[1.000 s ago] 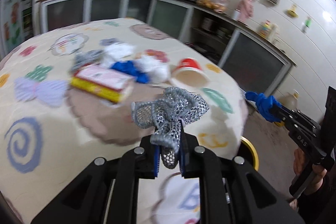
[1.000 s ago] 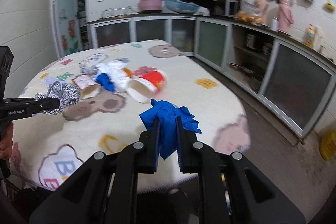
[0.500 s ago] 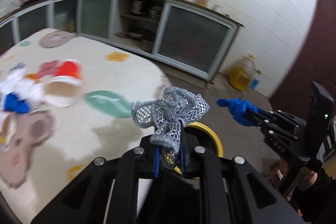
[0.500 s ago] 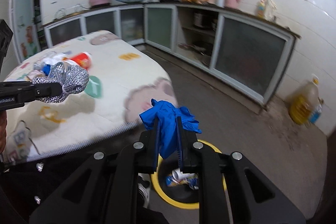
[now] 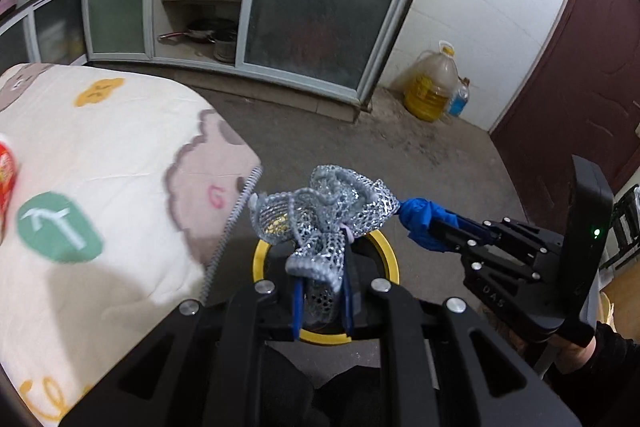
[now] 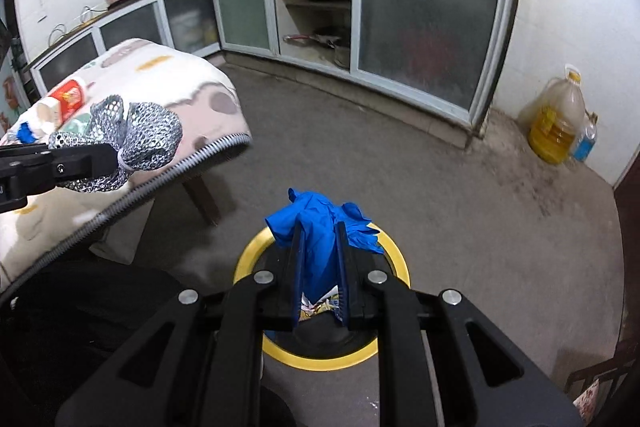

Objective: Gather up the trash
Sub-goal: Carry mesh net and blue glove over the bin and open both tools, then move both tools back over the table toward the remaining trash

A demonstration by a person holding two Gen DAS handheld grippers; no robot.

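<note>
Left tool (image 5: 320,297) pinching mesh (image 5: 324,215), right tool (image 6: 320,267) pinching glove (image 6: 320,227) over bin (image 6: 394,255); drop pending, cup (image 6: 64,95) left on counter (image 6: 168,83).

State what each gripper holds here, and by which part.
Left gripper: silver mesh wad, pinched at its lower end. Right gripper: crumpled blue glove, clamped through its middle.

Silver open-mesh netting (image 5: 320,215) sits centre frame; the crumpled glove (image 6: 320,227) is solid blue. The bin (image 6: 394,259) has a yellow rim and black interior. The tablecloth (image 5: 100,147), at left, is cream with pastel cartoon prints.
</note>
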